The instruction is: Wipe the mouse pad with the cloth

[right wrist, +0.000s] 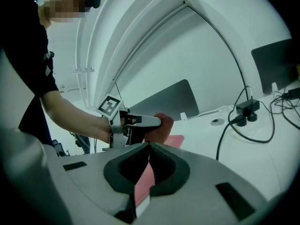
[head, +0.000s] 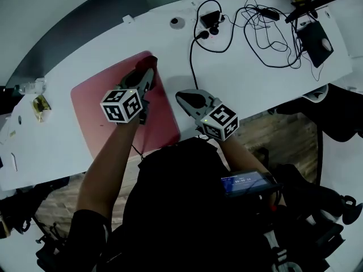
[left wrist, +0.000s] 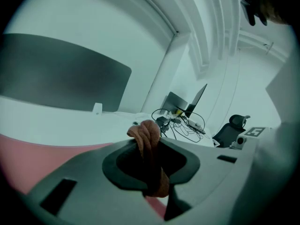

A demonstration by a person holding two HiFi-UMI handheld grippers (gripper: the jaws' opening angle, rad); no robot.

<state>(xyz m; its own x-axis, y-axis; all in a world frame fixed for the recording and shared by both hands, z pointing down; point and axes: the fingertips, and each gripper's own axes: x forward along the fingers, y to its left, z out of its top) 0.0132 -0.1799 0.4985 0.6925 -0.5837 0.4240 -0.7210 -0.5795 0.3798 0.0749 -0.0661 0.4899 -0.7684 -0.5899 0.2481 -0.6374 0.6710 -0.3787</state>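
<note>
- Though mostly masked in head view by left gripper point(head: 147, 73), clear enough in left gripper view: brownish twisted cloth point(left wrist: 149, 137), pinched tight between both jaws.
- Sitting at far right corner of mouse pad point(head: 96, 115); in head view only a reddish lump poking past jaw tips.
- Can't tell whether cloth actually presses on mouse pad surface; contact point hidden under gripper body.
- Right gripper point(right wrist: 149, 146): jaws closed on each other, nothing between. Just right of mouse pad, over bare table point(head: 255, 78).
- Mouse pad near edge partly cut off behind forearm point(head: 105, 166) and dark torso.
- Cables point(head: 266, 33) well beyond mouse pad, far right; tangle too dim to sort out.
</note>
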